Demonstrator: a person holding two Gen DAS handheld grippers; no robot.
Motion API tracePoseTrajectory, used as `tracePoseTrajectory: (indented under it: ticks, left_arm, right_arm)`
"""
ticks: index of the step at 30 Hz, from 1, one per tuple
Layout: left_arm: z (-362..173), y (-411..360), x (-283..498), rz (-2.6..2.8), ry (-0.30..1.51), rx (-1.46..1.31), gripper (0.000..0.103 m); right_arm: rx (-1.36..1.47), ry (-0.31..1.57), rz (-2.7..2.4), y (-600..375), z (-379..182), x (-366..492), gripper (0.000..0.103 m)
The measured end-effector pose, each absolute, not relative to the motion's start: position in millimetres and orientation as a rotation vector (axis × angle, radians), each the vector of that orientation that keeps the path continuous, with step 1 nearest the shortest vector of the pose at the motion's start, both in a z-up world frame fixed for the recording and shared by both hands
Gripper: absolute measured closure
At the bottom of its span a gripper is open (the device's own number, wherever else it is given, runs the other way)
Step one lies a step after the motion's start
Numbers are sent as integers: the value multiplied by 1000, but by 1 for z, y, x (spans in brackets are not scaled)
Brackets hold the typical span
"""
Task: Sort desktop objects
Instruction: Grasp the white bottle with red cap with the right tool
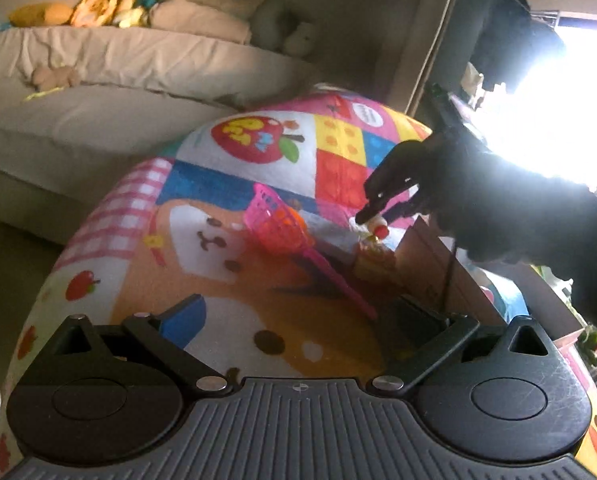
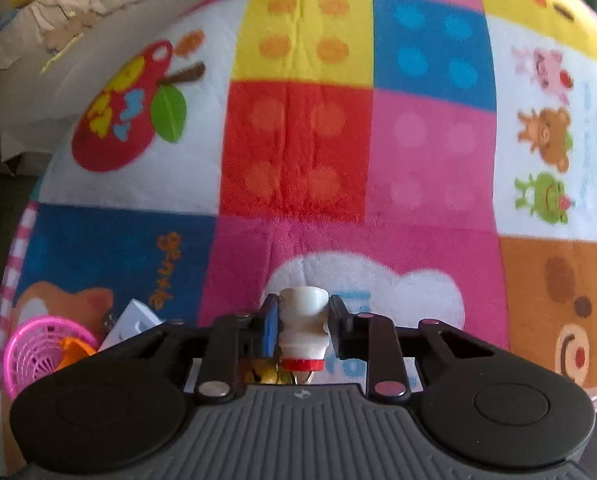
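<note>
Jaws of the right gripper [image 2: 302, 320] are clamped on a small white toy [image 2: 301, 320] with a red ring at its near end, its long axis running back toward the camera. Left gripper [image 1: 298, 312] hangs spread and empty over the play mat [image 2: 430, 140]. Left of the toy lies a pink basket [image 2: 38, 354], possibly holding something orange. Beside the right hand sits a cardboard box [image 1: 422, 256], so the right is nearer.

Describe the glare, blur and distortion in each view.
Left wrist: window glare blows out the upper right, leaving the right gripper a dark silhouette; mat bulges. Right wrist: evenly lit, mat bulged and slightly soft, white toy sharp.
</note>
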State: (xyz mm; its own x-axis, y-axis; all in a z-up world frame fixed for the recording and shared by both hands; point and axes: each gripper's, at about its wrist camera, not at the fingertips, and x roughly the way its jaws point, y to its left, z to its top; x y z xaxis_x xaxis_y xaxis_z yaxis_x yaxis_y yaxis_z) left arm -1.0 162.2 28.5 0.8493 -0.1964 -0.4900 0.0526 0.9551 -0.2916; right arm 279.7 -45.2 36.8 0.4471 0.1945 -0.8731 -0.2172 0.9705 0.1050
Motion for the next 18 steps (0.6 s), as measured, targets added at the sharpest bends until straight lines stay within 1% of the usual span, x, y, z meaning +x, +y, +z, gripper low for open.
tracePoseTrajectory:
  ticks: [3, 6, 9, 13, 18]
  left_arm:
    - [33, 166, -2, -131, 522, -289, 0]
    - [44, 168, -7, -158, 481, -326, 0]
    - [54, 163, -10, -248, 474, -372, 0]
    - [54, 123, -13, -330, 555, -239, 0]
    - [34, 47, -38, -512, 648, -6, 0]
  right_arm:
    - [27, 953, 393, -54, 79, 231, 78]
    - [99, 852, 541, -78, 124, 163, 78]
    - [72, 771, 610, -105, 145, 88, 78]
    - [-11, 778, 599, -138, 132, 10, 78]
    - [-41, 826, 483, -175, 85, -46, 78]
